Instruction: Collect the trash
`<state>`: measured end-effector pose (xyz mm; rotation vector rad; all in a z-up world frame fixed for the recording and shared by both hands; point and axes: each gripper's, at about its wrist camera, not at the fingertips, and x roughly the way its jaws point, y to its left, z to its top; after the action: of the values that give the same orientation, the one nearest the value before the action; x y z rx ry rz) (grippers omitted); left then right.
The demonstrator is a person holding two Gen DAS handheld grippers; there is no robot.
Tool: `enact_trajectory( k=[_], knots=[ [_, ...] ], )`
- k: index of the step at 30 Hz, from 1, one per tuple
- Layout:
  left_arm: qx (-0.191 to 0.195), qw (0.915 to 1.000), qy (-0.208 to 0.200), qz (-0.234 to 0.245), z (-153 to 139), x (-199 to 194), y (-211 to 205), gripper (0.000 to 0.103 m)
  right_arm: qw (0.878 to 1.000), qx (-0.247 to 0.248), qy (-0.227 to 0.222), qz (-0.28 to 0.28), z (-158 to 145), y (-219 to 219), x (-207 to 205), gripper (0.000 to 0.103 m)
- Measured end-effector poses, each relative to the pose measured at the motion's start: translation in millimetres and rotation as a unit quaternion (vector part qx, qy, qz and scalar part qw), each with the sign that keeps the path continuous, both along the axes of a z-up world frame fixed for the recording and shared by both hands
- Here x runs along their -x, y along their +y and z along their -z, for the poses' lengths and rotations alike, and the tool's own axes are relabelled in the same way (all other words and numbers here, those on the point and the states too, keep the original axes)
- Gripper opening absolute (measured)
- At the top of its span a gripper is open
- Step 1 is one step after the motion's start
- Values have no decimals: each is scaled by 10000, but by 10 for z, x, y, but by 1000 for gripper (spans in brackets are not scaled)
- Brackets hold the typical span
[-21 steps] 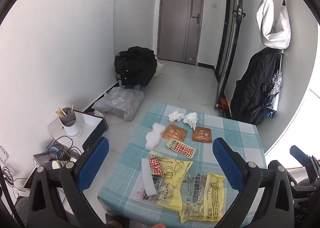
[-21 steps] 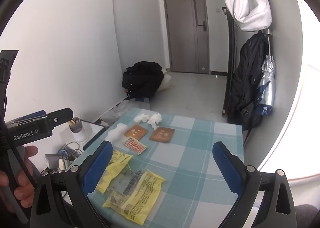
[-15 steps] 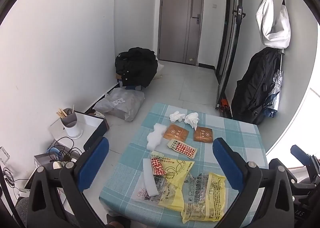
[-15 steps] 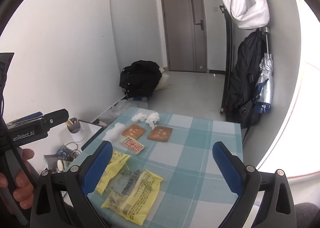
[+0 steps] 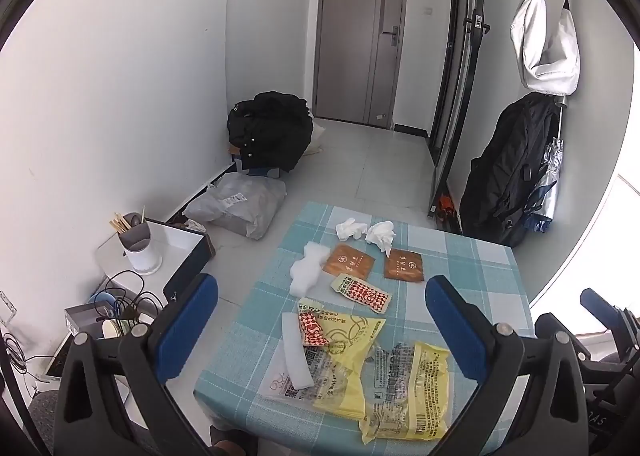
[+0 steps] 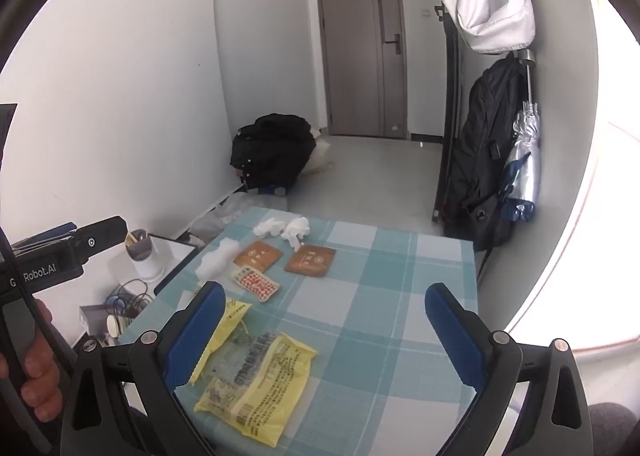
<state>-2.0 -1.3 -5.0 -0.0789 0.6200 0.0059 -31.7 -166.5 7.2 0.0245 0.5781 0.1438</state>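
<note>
A table (image 5: 460,256) with a blue checked cloth holds scattered trash: white foam (image 5: 306,272) at its left edge, yellow wrappers (image 5: 404,388) at the near edge, crumpled tissues (image 5: 380,234) at the far edge. Left tongs (image 5: 320,330) and right tongs (image 6: 320,330) hover above, both spread wide, gripping nothing

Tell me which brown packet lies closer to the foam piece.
The left brown packet, nearly beside the white foam piece; the other brown packet lies farther right.

Grey door (image 5: 360,27) closed at far end. Black bag (image 5: 270,131) on floor against left wall. Black backpack (image 5: 508,171) and white bag (image 5: 548,43) hang at right. Checked surface (image 6: 400,296).
</note>
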Motion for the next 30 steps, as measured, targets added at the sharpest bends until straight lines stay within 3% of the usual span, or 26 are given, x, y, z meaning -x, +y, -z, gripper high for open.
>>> enact_trajectory(
  k=[30],
  knots=[
    [30, 10000, 72, -6, 37, -2, 19, 102, 10000, -82, -9, -2, -11, 3, -2, 101]
  ],
)
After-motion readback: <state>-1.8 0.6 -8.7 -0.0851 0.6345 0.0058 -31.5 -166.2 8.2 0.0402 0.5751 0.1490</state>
